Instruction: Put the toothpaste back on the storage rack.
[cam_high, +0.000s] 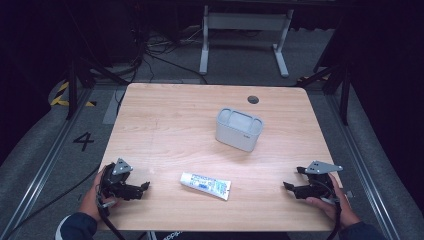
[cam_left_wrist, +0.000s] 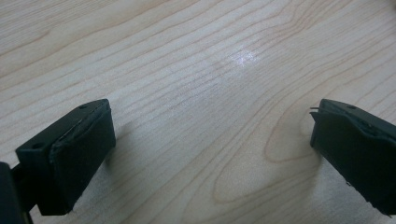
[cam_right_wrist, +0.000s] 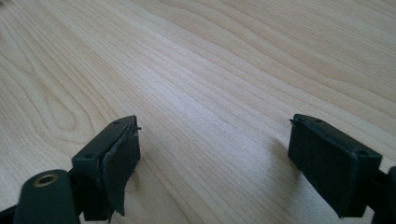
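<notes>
Since the tube (cam_high: 205, 185) lies flat on the desk (cam_high: 165, 125), just in front of the grey holder (cam_high: 239, 129) and between the two grippers, it's the likely pick. Looks light and soft-walled: it will dent and squirm if squeezed mid-body. Glossy skin, probably slippery. Better hold: the stiff shoulder near the cap, or the flat crimped end. Label is white with blue print, too small to read; a small mark on the holder's front is also illegible. Left hand-held gripper (cam_high: 146, 185) is released, jaws wide over bare wood. Right hand-held gripper (cam_high: 286, 185) likewise released, nothing between the pads.
</notes>
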